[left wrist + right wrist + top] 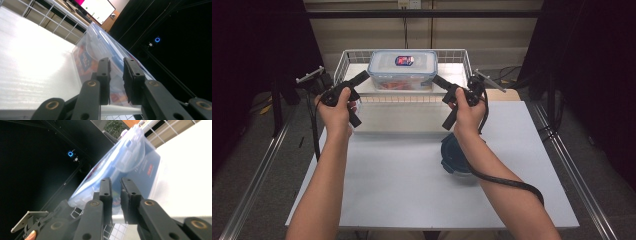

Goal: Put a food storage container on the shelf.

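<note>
Clear lidded food container [402, 70] sits in white wire rack [343, 60] at far bench [412, 190] edge. Left claw [363, 76] at container's left end, right claw [438, 80] at right end, jaws narrowed to slim gap, whether pinching lid edge unclear. Dark round lid [454, 155] on bench under right forearm.

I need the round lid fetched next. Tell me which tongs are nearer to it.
Right. The right tongs sit at the clear box's right end, up the table from the dark round lid; the left tongs are at the box's left end, farther off.
</note>
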Tool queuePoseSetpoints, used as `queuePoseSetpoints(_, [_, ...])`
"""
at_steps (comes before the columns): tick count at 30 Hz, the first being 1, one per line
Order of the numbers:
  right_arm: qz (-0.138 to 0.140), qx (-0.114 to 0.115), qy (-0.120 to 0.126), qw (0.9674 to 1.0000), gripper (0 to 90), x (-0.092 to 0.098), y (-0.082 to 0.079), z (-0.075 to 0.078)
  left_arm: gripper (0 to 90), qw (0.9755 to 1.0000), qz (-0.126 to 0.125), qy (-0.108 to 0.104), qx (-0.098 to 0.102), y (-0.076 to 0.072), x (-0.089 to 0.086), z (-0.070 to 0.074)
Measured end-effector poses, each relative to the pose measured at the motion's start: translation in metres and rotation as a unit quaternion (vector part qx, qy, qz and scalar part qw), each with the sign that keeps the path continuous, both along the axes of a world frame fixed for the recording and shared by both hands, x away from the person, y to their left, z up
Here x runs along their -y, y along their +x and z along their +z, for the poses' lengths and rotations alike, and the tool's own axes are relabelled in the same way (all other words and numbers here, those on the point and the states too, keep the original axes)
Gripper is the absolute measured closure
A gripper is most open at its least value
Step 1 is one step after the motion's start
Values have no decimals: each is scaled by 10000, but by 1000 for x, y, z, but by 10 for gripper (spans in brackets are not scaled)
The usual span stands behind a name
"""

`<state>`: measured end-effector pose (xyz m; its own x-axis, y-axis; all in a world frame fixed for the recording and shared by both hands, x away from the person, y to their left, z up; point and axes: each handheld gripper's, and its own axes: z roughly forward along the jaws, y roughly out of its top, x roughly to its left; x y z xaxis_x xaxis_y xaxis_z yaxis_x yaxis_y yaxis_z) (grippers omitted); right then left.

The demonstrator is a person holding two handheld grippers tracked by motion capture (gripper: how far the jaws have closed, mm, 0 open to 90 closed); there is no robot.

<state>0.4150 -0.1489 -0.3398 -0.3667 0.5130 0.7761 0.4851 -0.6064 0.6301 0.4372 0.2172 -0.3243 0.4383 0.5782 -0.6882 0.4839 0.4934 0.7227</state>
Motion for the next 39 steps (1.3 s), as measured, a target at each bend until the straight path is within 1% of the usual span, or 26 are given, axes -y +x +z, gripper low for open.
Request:
queuePoseSetpoints(4, [68,-44,-49,10000,843,-2,1,-4,795,10000,-35,-30,-11,1,3,-3])
queuePoseSetpoints(5, [102,-78,-70,9999,848,-2,1,-3,800,9999,-32,-90,-40,1,4,-3])
queuePoseSetpoints(7, [150,-44,-104,9998,855,-4,1,-3,811,10000,-68,-69,-25,1,4,-4])
queuePoseSetpoints(8, [277,-36,-137,9995,855,-7,0,-3,819,10000,-86,-11,-22,1,4,-4])
queuePoseSetpoints(10, [292,-22,-141,9995,855,-9,0,-3,819,9999,-84,-90,-42,2,5,-5])
queuePoseSetpoints(13, [221,-23,-101,9997,854,-10,6,-2,821,9999,-129,-50,-47,2,8,-7])
queuePoseSetpoints(14, [214,-24,-78,9997,853,-10,7,-2,821,9998,-118,-123,-59,3,10,-7])
queuePoseSetpoints(15, [214,-24,-78,9997,853,-10,7,-2,821,9998,-118,-123,-59,3,10,-7])
queuePoseSetpoints(16, [184,-22,-109,9998,852,-9,10,-2,820,9999,-124,-66,-50,4,10,-7])
queuePoseSetpoints(18, [187,-10,-93,9998,837,-8,9,-2,819,9999,-147,-79,-38,4,10,-8])
queuePoseSetpoints(21, [201,-2,-124,9997,804,-8,8,-3,782,9999,-137,-51,-28,4,10,-8])
queuePoseSetpoints(22, [223,-22,-49,9997,758,-7,6,-4,749,9998,-168,-58,-23,2,10,-7])
queuePoseSetpoints(23, [223,-22,-49,9997,758,-7,6,-4,721,9998,-168,-58,-23,2,10,-7])
queuePoseSetpoints(24, [216,-18,-67,9997,697,-6,4,-6,674,9997,-219,-64,26,0,11,-6])
queuePoseSetpoints(25, [224,-42,-42,9997,683,-6,3,-7,648,9997,-254,23,53,-2,11,-6])
queuePoseSetpoints(26, [262,-53,-6,9996,666,-5,2,-8,616,9997,-246,50,69,-3,12,-6])
queuePoseSetpoints(28, [263,-31,13,9996,648,-5,1,-8,600,9995,-302,94,84,-4,12,-6])
queuePoseSetpoints(29, [298,-33,32,9995,615,-3,-4,-9,547,9992,-389,58,83,-7,13,-7])
queuePoseSetpoints(30, [315,-7,65,9995,603,-3,-5,-10,541,9992,-391,87,95,-8,14,-8])
queuePoseSetpoints(32, [310,16,30,9995,556,-1,-9,-11,492,9990,-426,130,21,-10,17,-9])
queuePoseSetpoints(33, [310,16,30,9995,556,-1,-9,-11,467,9990,-426,130,21,-10,17,-9])
queuePoseSetpoints(34, [294,3,40,9996,505,2,-12,-13,455,9987,-479,168,-11,-13,19,-12])
queuePoseSetpoints(35, [313,-8,97,9995,493,2,-14,-13,452,9986,-499,147,-31,-15,21,-14])
queuePoseSetpoints(36, [335,17,91,9994,477,4,-15,-14,441,9981,-571,223,-55,-16,21,-16])
queuePoseSetpoints(38, [348,40,38,9994,447,7,-19,-16,418,9983,-550,194,-71,-19,24,-19])
queuePoseSetpoints(39, [396,36,71,9992,435,8,-20,-17,416,9983,-550,194,-71,-19,24,-19])
